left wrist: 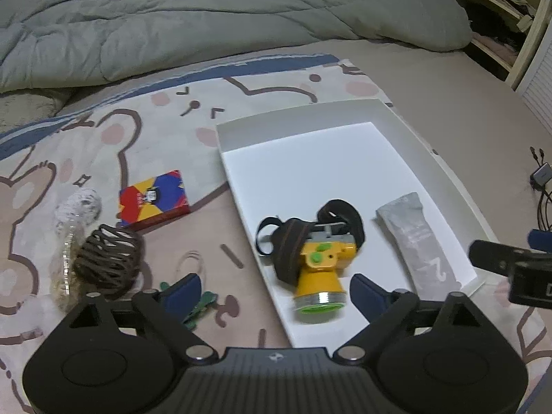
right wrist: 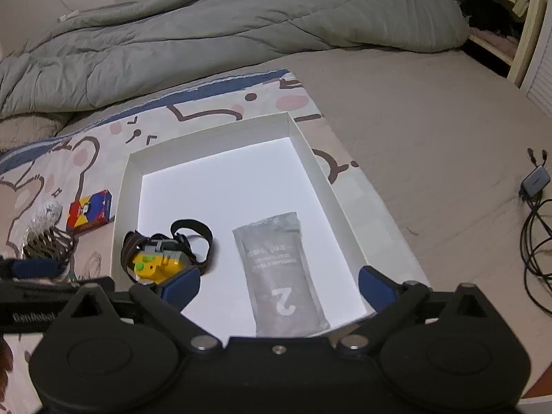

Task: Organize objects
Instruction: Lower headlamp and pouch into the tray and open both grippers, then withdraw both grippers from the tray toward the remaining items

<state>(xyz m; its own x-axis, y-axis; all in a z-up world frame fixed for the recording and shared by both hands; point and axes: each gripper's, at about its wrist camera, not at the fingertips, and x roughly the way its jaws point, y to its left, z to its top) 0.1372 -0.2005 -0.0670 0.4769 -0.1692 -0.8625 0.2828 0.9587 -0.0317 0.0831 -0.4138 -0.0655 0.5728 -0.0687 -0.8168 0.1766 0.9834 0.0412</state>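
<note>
A white shallow box point(left wrist: 276, 124) point(right wrist: 207, 138) lies on a patterned blanket. Inside it lie a yellow headlamp with a dark strap point(left wrist: 317, 262) point(right wrist: 155, 265) and a grey pouch marked "2" point(left wrist: 417, 238) point(right wrist: 279, 269). My left gripper point(left wrist: 276, 293) is open and empty, just in front of the headlamp. My right gripper point(right wrist: 279, 286) is open and empty above the pouch's near end. Left of the box lie a colourful card box point(left wrist: 153, 200) point(right wrist: 89, 210), a brown wire ball point(left wrist: 107, 258) point(right wrist: 48, 245), a clear plastic bag with white stuff point(left wrist: 77, 207) and a green item point(left wrist: 200, 307) partly hidden by the left finger.
A grey-green duvet point(left wrist: 207, 24) point(right wrist: 224, 27) is bunched along the far side of the bed. A charger with black cables point(right wrist: 534, 186) point(left wrist: 541, 172) lies on the bare sheet at the right. Shelves and a slatted door point(right wrist: 538, 51) stand at the far right.
</note>
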